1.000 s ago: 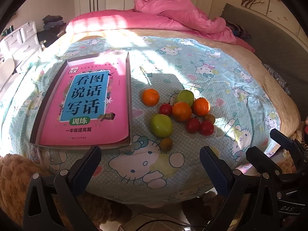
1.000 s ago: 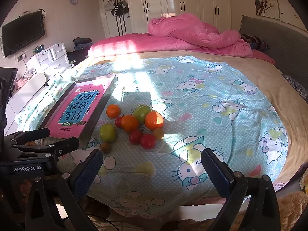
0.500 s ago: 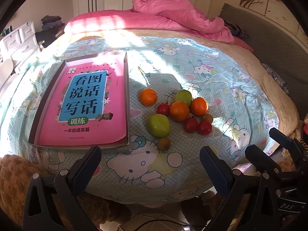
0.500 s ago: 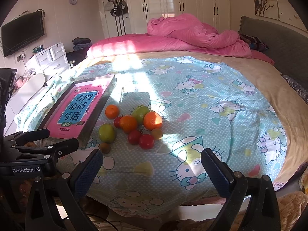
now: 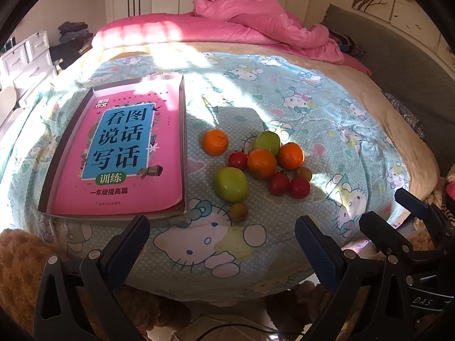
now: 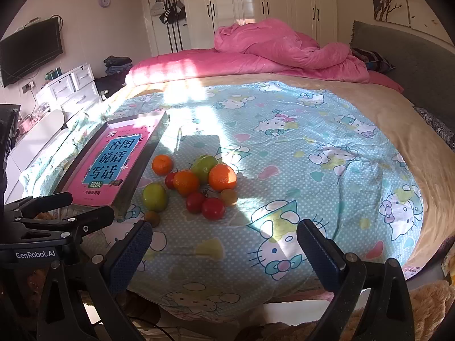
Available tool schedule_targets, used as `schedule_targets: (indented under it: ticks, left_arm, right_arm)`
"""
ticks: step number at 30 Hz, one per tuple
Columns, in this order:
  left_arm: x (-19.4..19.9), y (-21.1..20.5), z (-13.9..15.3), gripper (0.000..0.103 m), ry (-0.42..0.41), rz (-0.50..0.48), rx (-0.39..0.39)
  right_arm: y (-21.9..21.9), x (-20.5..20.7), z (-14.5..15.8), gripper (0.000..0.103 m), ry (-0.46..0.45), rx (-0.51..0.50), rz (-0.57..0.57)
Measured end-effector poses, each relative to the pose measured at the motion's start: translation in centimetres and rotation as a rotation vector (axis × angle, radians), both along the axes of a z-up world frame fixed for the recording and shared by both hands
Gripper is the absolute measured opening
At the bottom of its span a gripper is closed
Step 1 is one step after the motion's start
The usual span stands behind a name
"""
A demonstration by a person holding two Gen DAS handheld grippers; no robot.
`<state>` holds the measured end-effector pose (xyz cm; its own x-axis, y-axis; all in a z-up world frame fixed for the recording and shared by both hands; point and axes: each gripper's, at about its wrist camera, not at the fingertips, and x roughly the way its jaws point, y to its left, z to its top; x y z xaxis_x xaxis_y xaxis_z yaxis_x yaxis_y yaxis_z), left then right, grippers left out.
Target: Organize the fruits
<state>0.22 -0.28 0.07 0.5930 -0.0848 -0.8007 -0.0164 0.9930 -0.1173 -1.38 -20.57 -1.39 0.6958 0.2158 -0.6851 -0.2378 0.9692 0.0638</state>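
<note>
A cluster of fruit lies on the cartoon-print bedsheet: three oranges [image 5: 215, 142] [image 6: 222, 176], two green fruits [image 5: 231, 183] [image 6: 154, 197], several small red fruits [image 5: 299, 187] [image 6: 213, 208] and two small brownish ones [image 5: 238, 211]. Left of the cluster sits a shallow tray [image 5: 184, 119] [image 6: 155, 142] holding a pink book [image 5: 122, 147] [image 6: 112, 164]. My left gripper [image 5: 221, 244] is open, held at the near bed edge, short of the fruit. My right gripper [image 6: 224, 244] is open too, with nothing between its fingers, to the right of the left one.
A crumpled pink duvet [image 6: 273, 45] lies at the far end of the bed. A white drawer unit [image 6: 68, 85] and a TV [image 6: 30, 49] stand at the left wall. A grey headboard [image 6: 409, 65] runs along the right. Brown plush [image 5: 20, 267] lies below the bed edge.
Both views have shifted only slightly; the fruit and tray sit a little lower and closer in frame. Both grippers stay open and nothing was touched.
</note>
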Motion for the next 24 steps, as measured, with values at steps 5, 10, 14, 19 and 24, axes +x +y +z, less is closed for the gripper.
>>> schedule_targets:
  ticks: [5,10,14,19,24]
  left_arm:
    - [0.0,0.1,-0.2,0.102,0.006,0.001,-0.01]
    - [0.1,0.2,-0.5,0.102,0.016,-0.001,-0.018]
    - [0.3,0.2,-1.0,0.102,0.032,-0.009,-0.03]
    - [0.6,0.2,-2.0,0.102,0.071,-0.017,-0.043]
    - [1.0,0.0,-3.0,0.102,0.106,-0.04,-0.05]
  right_arm:
    - [0.0,0.0,0.0,0.102,0.001,0.0,0.0]
    - [0.0,0.1,-0.2,0.102,0.005,-0.001,0.001]
    - [0.1,0.2,-0.3,0.102,0.011,0.0,-0.002]
    - [0.0,0.6,-0.5,0.102,0.022,0.004,-0.005]
    - [-0.1,1.2,-0.7,0.102,0.04,0.009,-0.003]
